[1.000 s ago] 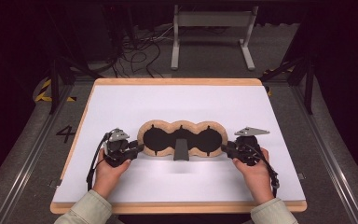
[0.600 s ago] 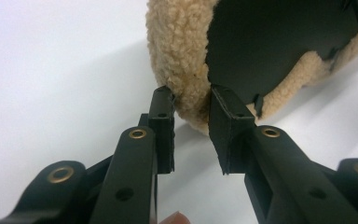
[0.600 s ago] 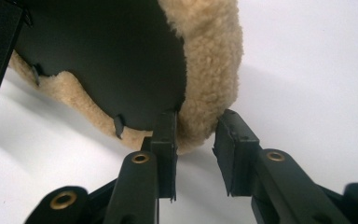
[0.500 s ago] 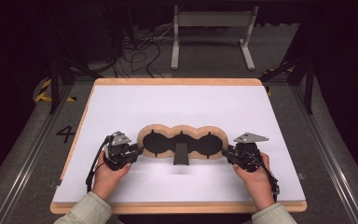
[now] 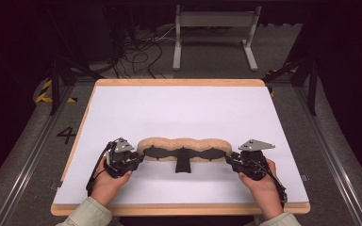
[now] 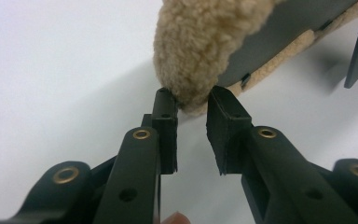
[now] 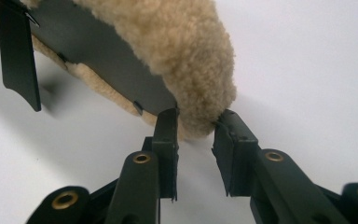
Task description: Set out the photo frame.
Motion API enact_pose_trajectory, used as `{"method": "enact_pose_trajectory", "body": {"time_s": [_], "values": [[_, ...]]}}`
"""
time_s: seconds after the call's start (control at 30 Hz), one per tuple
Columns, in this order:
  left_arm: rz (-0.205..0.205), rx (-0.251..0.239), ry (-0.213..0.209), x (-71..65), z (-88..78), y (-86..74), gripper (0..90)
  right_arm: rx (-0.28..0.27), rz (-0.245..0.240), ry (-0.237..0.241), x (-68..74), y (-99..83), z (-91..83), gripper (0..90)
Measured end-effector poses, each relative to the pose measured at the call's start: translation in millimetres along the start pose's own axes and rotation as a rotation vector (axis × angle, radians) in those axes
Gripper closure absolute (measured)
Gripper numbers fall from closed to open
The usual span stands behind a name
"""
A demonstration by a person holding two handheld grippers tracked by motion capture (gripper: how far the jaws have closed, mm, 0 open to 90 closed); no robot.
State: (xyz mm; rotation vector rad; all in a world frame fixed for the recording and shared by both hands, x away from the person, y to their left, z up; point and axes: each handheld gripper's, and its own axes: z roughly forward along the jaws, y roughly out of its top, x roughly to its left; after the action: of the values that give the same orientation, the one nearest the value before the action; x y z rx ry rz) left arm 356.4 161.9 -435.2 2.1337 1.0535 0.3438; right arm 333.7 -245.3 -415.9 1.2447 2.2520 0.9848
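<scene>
The fleece cover [image 5: 184, 145] lies near the table [image 5: 179, 108] centre, folded over, pinched at both ends: our left gripper [image 5: 135, 159] and right gripper [image 5: 231, 159] clamp narrowly on its fluffy edge. Folding seems half done; setting down remains.

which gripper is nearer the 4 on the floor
Left. The left gripper, just closing on the fleece pad's end, sits right of the 4; the right gripper holds the far end.
</scene>
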Motion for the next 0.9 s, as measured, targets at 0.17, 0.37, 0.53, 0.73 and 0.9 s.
{"method": "enact_pose_trajectory", "body": {"time_s": [0.17,0.37,0.53,0.73,0.9], "values": [[0.006,0.014,-0.021,0.7,-1.4,-1.8,75.1,0.013,-0.026,-0.001,2.7,-1.8,-2.8,71.5],[0.007,0.030,-0.054,1.8,-1.5,-2.2,73.8,0.018,-0.015,0.049,-0.6,-6.5,-5.9,71.1],[-0.011,0.034,-0.067,2.2,-3.9,-2.0,72.4,0.022,-0.019,0.075,-1.7,-5.8,-5.7,65.8],[-0.034,0.046,-0.092,2.9,-11.3,-4.6,73.9,0.027,-0.037,0.083,-3.3,-3.4,-9.8,66.7],[-0.052,0.042,-0.137,5.3,-19.4,-5.3,79.9,0.030,-0.057,0.101,-9.3,-3.0,-13.6,72.1]]}}
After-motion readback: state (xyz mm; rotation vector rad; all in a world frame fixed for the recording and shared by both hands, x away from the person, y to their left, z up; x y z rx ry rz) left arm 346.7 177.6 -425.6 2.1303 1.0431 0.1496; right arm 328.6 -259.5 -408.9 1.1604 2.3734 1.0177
